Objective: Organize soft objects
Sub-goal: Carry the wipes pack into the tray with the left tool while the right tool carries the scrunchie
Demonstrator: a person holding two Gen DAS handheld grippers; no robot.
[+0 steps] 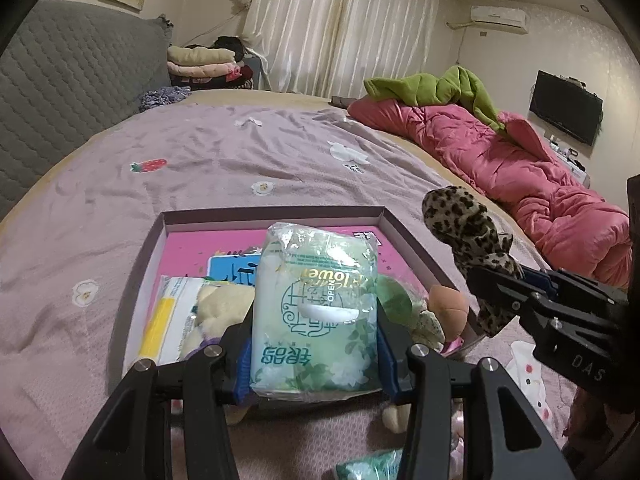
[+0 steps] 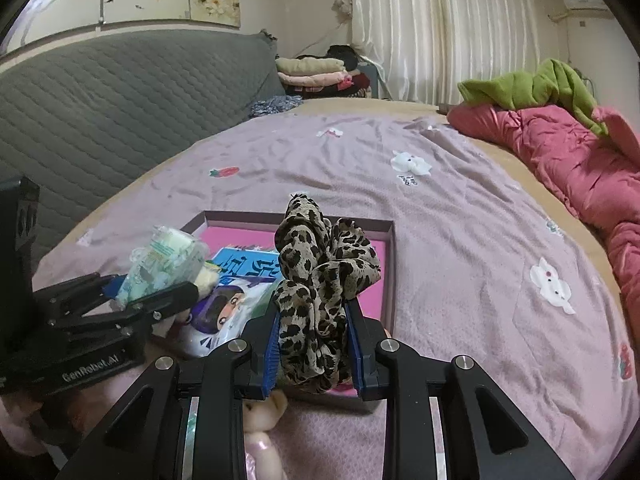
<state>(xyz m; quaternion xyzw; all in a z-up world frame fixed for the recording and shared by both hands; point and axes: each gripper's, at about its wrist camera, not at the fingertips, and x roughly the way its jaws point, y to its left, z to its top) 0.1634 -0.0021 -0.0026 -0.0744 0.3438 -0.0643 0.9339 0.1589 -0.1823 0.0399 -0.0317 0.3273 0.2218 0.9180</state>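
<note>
My left gripper [image 1: 314, 360] is shut on a green tissue pack [image 1: 316, 304] and holds it above the pink-lined box [image 1: 276, 213]. My right gripper [image 2: 314, 344] is shut on a leopard-print scrunchie [image 2: 320, 280], held over the box's near right side [image 2: 390, 264]. The scrunchie also shows in the left wrist view [image 1: 464, 236], with the right gripper [image 1: 500, 292] beside the box. The left gripper [image 2: 152, 292] and its tissue pack [image 2: 164, 264] show in the right wrist view. In the box lie a plush toy [image 1: 218, 312], a yellow-white packet [image 1: 168, 320] and a blue book [image 2: 248, 264].
The box sits on a mauve bedspread [image 1: 200, 160]. A pink quilt [image 1: 520, 176] with a green garment [image 1: 440, 88] lies along the right. A grey headboard [image 1: 72, 80] is at the left, folded clothes [image 1: 204, 64] behind. Another tissue pack [image 1: 372, 468] and a dotted cloth [image 1: 528, 376] lie near me.
</note>
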